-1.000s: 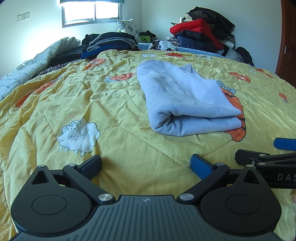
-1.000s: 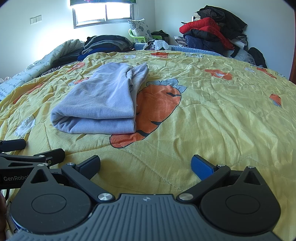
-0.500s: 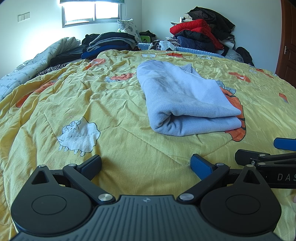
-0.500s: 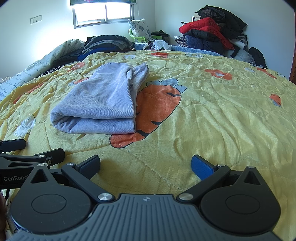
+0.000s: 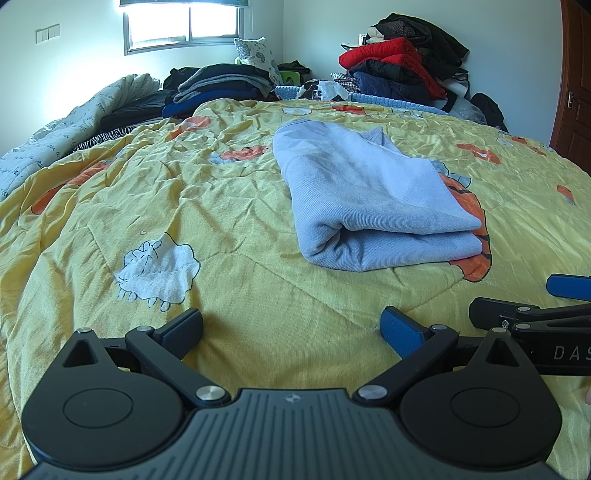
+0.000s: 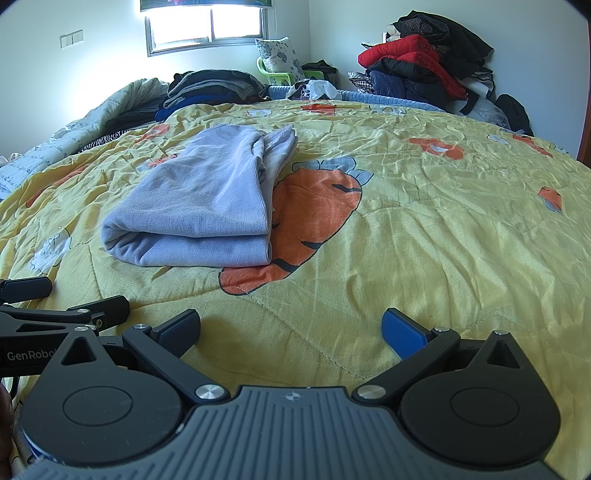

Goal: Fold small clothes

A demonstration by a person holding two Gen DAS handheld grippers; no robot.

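A bedroom: a yellow quilt (image 5: 240,229) printed with sheep and carrots covers the bed, under a bright window (image 5: 181,22) in the far wall. Stacks of dark clothes (image 5: 221,83) lie at the quilt's far edge below the window, and a heap with a red jacket (image 5: 388,55) sits to the right of them.

The sweater (image 5: 365,195), pale blue and folded into a thick rectangle, lies flat on the quilt, partly over a big orange carrot print (image 6: 314,210). Its rolled fold faces the grippers; its open edges point away toward the window.

The left gripper (image 5: 291,326) sits low over the quilt with its jaws spread wide and nothing between them. The sweater lies ahead of it and a little to the right, well apart from the fingertips. The right gripper (image 6: 290,326) is likewise spread wide and empty, low over the quilt; the sweater lies ahead and to its left, also clear of the fingers. The two grippers sit side by side at the near edge of the quilt, each visible at the margin of the other's view.
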